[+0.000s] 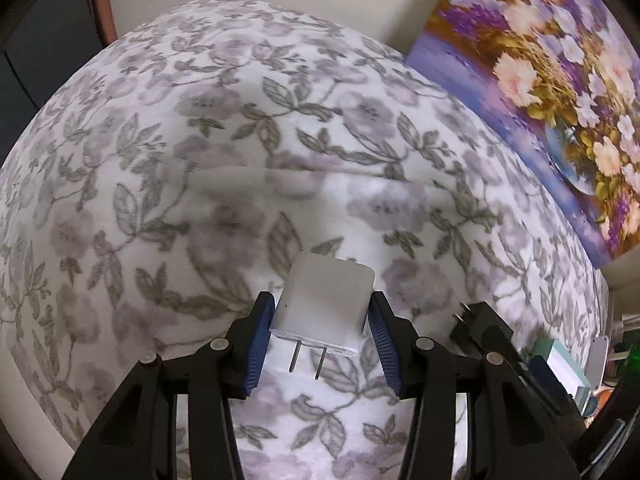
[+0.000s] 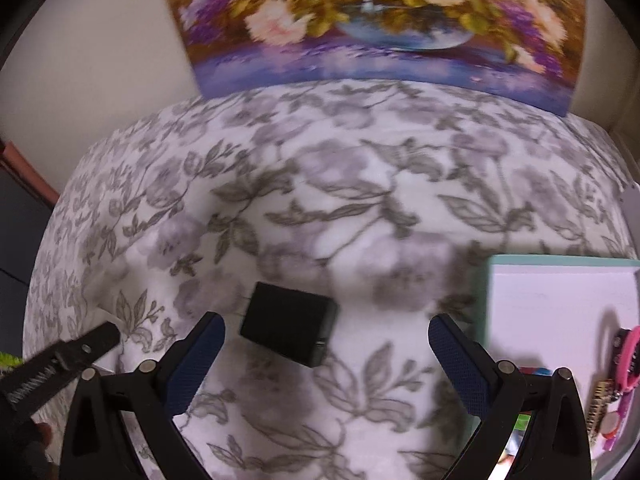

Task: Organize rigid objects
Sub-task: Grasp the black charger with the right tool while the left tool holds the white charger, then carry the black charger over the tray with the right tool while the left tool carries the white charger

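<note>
While clamping white charger [image 1: 326, 306], left claw [image 1: 323, 322].

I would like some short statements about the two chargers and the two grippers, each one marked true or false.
1. The left gripper is shut on the white charger. True.
2. The white charger's prongs point away from the camera. False: they point toward it.
3. The right gripper holds the black charger. False: its jaws are open and the charger lies free on the floral cloth.
4. A mint-rimmed box sits to the right of the black charger. True.
</note>
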